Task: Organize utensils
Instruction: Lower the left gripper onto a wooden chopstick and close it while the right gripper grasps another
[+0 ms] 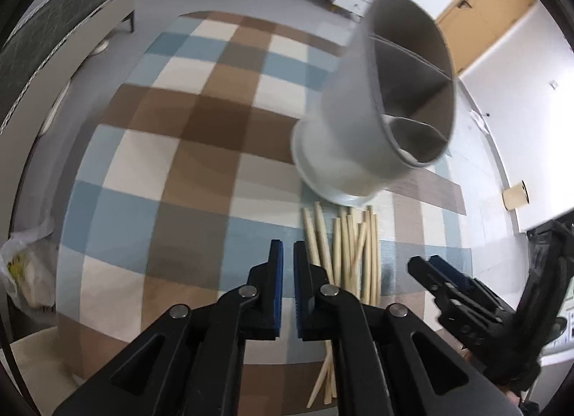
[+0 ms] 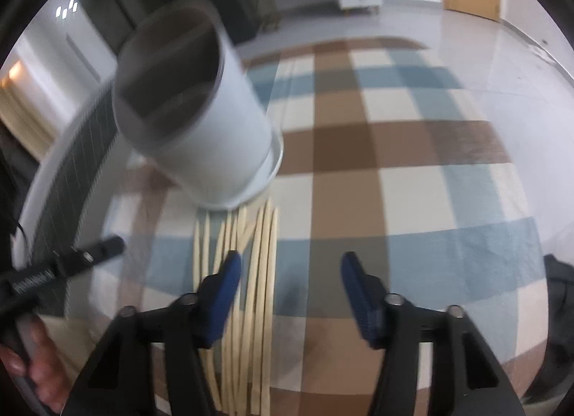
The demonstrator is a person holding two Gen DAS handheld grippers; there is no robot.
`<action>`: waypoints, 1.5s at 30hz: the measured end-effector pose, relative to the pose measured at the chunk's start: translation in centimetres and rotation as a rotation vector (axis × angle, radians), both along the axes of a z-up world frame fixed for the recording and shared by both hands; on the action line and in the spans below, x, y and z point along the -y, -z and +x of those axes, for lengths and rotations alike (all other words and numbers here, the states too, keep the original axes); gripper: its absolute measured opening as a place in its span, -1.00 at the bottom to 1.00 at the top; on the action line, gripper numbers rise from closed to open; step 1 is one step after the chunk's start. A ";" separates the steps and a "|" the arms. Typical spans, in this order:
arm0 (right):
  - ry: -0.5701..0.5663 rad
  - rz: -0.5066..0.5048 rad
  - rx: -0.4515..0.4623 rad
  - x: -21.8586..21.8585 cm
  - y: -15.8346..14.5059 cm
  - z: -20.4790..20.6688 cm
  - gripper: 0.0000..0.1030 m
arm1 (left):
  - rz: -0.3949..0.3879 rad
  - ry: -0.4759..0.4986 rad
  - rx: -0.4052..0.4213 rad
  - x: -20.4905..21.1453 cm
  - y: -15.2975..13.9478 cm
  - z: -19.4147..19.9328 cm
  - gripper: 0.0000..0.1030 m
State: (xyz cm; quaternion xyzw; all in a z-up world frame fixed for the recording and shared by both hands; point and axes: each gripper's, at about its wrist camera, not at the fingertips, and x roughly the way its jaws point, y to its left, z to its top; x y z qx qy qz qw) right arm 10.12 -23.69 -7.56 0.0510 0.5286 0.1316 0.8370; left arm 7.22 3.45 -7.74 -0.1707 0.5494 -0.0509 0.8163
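1. The left gripper (image 1: 288, 254), black with blue pads, has its two fingers drawn nearly together, with only a thin slit between the pads. Nothing sits in that slit; it hovers over the round table covered in a brown, blue and cream checked cloth (image 1: 179, 150).

2. The right gripper (image 2: 290, 265), of the same black and blue build, has its jaws spread wide and grasps nothing. Its left blue pad (image 2: 224, 294) lies over the bundle of chopsticks in this view; whether it touches them cannot be told.

3. A bundle of pale wooden chopsticks (image 1: 344, 254) lies flat on the checked cloth, roughly side by side with a few crossing. In the left wrist view they sit just right of the left gripper's fingers, partly hidden under the right-hand one. In the right wrist view the same chopsticks (image 2: 251, 272) run forward past the left pad.

4. A grey-white cylindrical plastic utensil holder with inner dividers (image 1: 387, 100) stands on a white saucer-like base at the far ends of the chopsticks. Its compartments hold no utensils that can be seen. The right wrist view shows the holder (image 2: 201, 121) blurred.

5. Each camera catches the other gripper at the picture's edge, near the chopsticks.
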 end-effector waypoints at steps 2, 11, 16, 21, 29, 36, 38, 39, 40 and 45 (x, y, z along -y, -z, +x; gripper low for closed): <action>-0.025 -0.034 -0.022 -1.0 0.7 0.5 -0.24 | -0.001 -0.025 -0.002 -0.4 0.0 0.1 -0.58; -0.083 -0.182 -0.046 -2.9 2.6 2.0 -0.57 | -0.023 -0.137 0.006 -3.1 -0.1 0.3 -0.21; -0.118 -0.197 -0.049 -3.5 2.7 2.6 -0.61 | -0.049 -0.172 -0.004 -3.9 0.0 0.6 -0.21; -0.151 -0.254 -0.025 -4.4 2.9 3.5 -0.60 | -0.054 -0.200 -0.022 -4.5 0.2 0.6 -0.20; -0.132 -0.184 0.016 -3.7 3.0 4.5 -0.94 | -0.013 -0.156 -0.057 -3.6 1.8 1.1 -0.20; -0.017 0.047 0.058 0.7 0.4 4.4 -0.94 | 0.035 -0.002 -0.109 0.7 4.2 1.6 -0.20; 0.015 0.125 0.076 2.3 -0.5 4.3 -0.94 | 0.057 0.040 -0.120 2.3 4.5 1.9 -0.20; 0.030 0.155 0.078 2.9 -0.7 4.2 -0.94 | 0.069 0.050 -0.122 2.9 4.7 2.0 -0.20; 0.048 0.186 0.080 3.5 -0.8 4.1 -0.94 | 0.085 0.058 -0.122 3.4 4.8 2.1 -0.20; 0.107 0.297 0.070 5.7 -0.9 3.8 -0.94 | 0.170 0.058 -0.126 5.1 5.3 2.6 -0.20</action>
